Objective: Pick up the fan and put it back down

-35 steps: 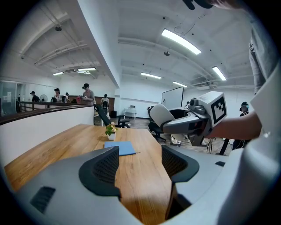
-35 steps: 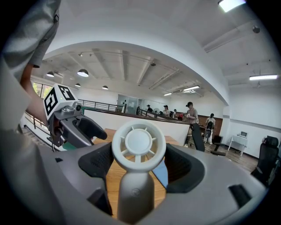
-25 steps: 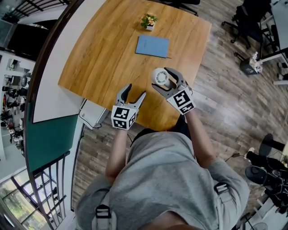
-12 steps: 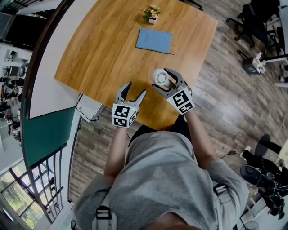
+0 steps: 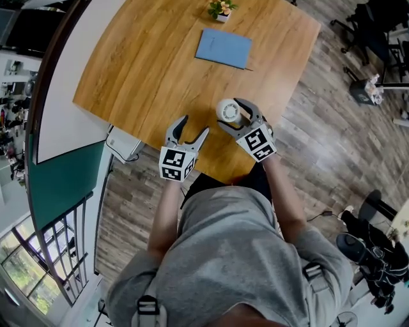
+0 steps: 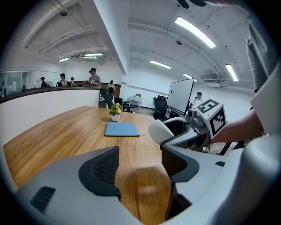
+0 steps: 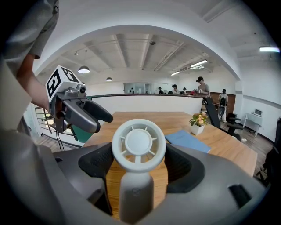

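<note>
- The table (image 5: pixel 140 70) fills the upper middle of the head view.
- The plant pot (image 5: pixel 221 7) stands at the top edge, on the table's far side.
- The booklet (image 5: pixel 223 48) lies just below the pot.
- The fan (image 5: pixel 226 109) sits at centre, near the table's lower edge, between the right gripper's (image 5: pixel 230 114) jaws.
- The left gripper (image 5: pixel 194 126) is lower left of the fan, apart from it, jaws spread over bare tabletop.

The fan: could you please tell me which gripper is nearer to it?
Right. The right gripper has the fan between its jaws; the left gripper hangs open to the fan's left, apart from it.
</note>
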Demonstrator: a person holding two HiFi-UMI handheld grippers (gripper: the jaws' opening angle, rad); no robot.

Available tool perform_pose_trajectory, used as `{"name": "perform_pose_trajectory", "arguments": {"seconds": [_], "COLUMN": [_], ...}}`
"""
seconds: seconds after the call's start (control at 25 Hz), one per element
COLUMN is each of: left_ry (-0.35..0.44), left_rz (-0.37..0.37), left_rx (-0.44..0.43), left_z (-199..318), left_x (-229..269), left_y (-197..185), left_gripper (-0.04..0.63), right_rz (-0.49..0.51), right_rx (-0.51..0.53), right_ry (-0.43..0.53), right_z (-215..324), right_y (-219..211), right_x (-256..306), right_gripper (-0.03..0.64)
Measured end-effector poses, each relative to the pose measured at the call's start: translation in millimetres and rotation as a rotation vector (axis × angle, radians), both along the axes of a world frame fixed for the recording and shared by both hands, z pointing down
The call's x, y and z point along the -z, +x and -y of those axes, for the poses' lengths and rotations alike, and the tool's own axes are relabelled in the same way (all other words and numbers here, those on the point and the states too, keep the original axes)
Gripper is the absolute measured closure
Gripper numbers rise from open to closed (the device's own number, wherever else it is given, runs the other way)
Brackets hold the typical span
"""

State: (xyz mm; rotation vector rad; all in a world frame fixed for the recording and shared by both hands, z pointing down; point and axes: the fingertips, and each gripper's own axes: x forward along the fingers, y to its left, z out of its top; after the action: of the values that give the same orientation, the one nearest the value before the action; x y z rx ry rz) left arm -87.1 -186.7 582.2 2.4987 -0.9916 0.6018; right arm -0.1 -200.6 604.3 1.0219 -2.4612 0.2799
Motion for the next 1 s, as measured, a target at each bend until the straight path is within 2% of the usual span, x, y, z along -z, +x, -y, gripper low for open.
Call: {"name": "perform_pose_trajectory", "arguments": {"seconds": [0.56, 1.0], "left_ry": [-0.051, -0.077], "left_rz": [0.012, 0.023], "left_rx": [-0.008, 0.011], "left_z": [1.1, 6.5], "left_x": [-36.7, -53.0], "left_y": [5.0, 2.6], "left_gripper": [0.285, 0.285], "right_rz": [-0.017, -0.071], "right_rx": [0.043, 0.090], "right_ry": [-0.088, -0.145], "right_z": [-1.5, -5.8], "right_y": [-7.7, -12.5], "right_x": [-58.2, -103.3], "right_gripper": [0.244, 0.244]}}
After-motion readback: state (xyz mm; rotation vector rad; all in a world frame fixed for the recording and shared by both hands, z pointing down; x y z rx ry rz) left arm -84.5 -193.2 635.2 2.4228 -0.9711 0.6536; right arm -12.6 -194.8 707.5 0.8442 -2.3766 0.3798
